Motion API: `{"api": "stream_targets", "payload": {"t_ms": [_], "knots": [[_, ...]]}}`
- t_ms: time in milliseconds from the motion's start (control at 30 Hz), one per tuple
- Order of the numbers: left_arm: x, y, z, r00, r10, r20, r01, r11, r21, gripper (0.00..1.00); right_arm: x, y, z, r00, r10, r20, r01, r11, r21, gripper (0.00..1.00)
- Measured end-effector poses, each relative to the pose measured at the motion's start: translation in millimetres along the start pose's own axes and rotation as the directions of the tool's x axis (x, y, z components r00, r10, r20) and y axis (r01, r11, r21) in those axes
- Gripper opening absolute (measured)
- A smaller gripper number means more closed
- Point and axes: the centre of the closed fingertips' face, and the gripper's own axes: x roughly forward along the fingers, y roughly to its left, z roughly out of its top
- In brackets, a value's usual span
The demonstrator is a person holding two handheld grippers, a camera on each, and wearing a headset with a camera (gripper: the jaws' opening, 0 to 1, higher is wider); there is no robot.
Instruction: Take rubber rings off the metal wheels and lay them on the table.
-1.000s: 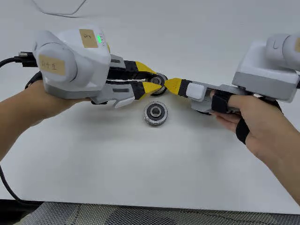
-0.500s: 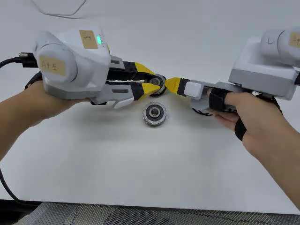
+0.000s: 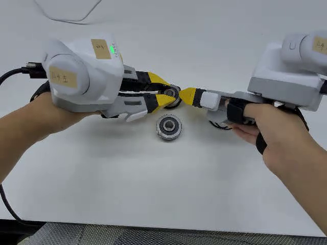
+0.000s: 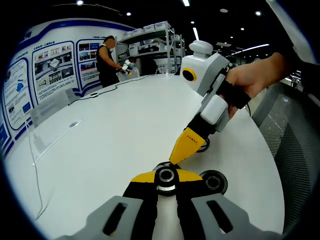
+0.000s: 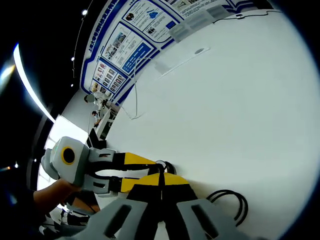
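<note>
Left gripper: jaws clamped on metal wheel. Right gripper: jaws together, tip against that wheel's rim. Second wheel on table, just beside. Loose rubber rings under right gripper.

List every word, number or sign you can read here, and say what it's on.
Top tape label on the left gripper: handwriting, illegible.
Side tape label on it: handwritten characters, too blurred.
Tape label on the right gripper: cut off, unreadable.
Wall posters: print too small.
Nothing can be quoted.
</note>
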Motion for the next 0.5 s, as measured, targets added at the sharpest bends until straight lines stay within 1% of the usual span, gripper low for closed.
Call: {"api": "stream_targets", "payload": {"t_ms": [200, 500], "knots": [[-0.1, 0.2, 0.0, 1.0000, 0.002, 0.002, -0.002, 1.000, -0.004, 0.12, 0.4, 3.9, 0.1, 0.9998, 0.018, -0.002, -0.018, 1.000, 0.014, 0.00], [-0.2, 0.1, 0.1, 1.0000, 0.001, 0.005, -0.001, 1.000, -0.002, 0.12, 0.1, 11.8, -0.5, 0.9989, 0.046, -0.007, -0.046, 0.999, 0.007, 0.00]]}}
